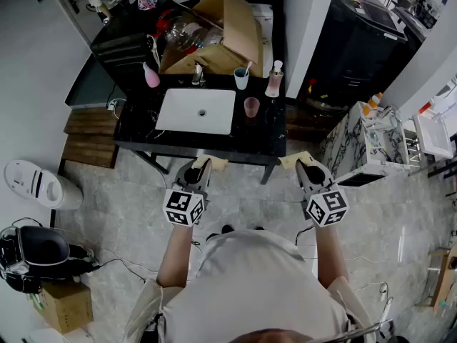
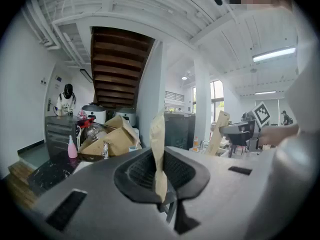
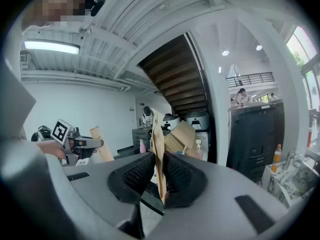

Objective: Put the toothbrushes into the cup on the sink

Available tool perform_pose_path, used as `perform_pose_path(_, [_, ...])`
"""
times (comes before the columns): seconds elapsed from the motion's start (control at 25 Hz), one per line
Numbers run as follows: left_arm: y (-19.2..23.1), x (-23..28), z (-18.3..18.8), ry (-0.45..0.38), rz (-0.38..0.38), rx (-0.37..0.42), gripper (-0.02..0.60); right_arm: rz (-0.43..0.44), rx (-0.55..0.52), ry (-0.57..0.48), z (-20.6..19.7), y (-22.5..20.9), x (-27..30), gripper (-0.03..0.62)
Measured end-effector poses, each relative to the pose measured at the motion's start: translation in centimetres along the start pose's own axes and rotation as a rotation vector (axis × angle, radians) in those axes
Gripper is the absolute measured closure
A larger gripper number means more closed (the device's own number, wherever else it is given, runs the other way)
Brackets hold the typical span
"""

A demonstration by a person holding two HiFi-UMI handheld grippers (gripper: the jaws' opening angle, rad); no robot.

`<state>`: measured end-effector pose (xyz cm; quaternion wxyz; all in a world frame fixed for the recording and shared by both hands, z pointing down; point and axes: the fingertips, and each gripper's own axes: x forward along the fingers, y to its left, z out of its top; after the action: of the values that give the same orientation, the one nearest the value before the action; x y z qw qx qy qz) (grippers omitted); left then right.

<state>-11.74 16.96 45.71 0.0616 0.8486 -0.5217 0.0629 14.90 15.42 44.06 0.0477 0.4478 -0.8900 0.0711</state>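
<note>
I stand in front of a black counter (image 1: 214, 143) with a white sink (image 1: 196, 111). Behind the sink is a pale blue cup (image 1: 241, 79) with a toothbrush in it. A pink cup (image 1: 251, 106) stands to the sink's right. My left gripper (image 1: 202, 167) is shut on a flat tan paper packet (image 2: 158, 149) that stands upright between the pads. My right gripper (image 1: 307, 166) is shut on a similar tan packet (image 3: 159, 156). Both grippers hover level just short of the counter's front edge. What the packets contain is hidden.
An open cardboard box (image 1: 228, 34) fills the counter's back, with a pink bottle (image 1: 151, 76) to its left and a soap dispenser (image 1: 274, 79) to its right. A marble-patterned stand (image 1: 357, 145) is at the right, wooden steps (image 1: 89, 138) at the left.
</note>
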Motion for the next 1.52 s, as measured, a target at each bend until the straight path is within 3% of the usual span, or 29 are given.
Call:
perform_pose_path(0.48, [-0.1, -0.5, 0.1, -0.001, -0.023, 0.006, 0.548, -0.012, 0.028, -0.015, 0.1, 0.9, 0.0, 0.520])
perform_pose_path(1.52, [4.1, -1.6, -1.8, 0.024, -0.125, 0.000, 0.548, -0.088, 0.031, 0.000, -0.6, 5.9, 2.3, 0.520])
